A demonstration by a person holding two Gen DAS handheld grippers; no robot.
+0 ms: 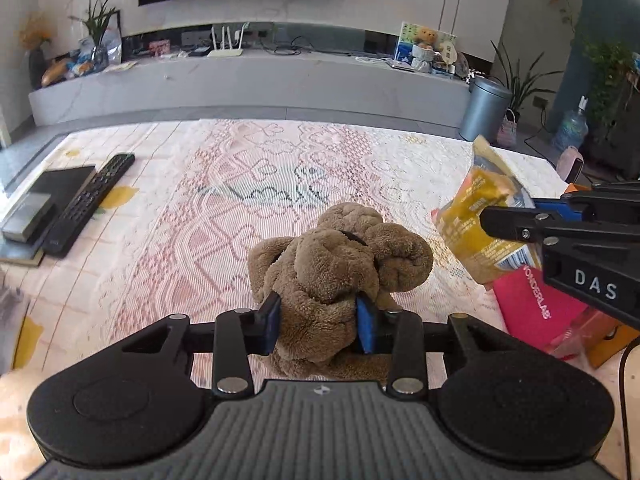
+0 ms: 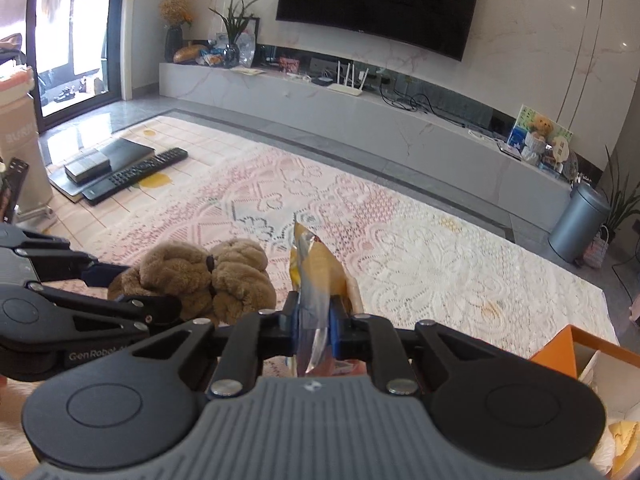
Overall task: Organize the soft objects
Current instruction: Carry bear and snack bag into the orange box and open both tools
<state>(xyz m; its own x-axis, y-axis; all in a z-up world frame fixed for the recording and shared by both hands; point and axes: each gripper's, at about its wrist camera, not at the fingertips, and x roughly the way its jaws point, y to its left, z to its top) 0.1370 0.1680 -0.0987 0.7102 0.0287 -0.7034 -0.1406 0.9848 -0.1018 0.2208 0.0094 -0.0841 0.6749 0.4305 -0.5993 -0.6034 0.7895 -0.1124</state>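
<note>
We hold the plush in our left gripper, fingers pinched on it above the table; the right gripper clamps the bag upright, just right of the plush

Soft pile, crinkled foil, matt plastic

The plush toy is brown terry-like cloth, nubbly and matt. The snack bag is glossy yellow film, creased, with a clear shiny edge in the right wrist view. The left gripper and right gripper are matt black plastic with blue rubbery pads and small bright metal pins. The tablecloth is openwork lace, rough-textured. The remote is matt black plastic. The bin looks like brushed metal.
</note>
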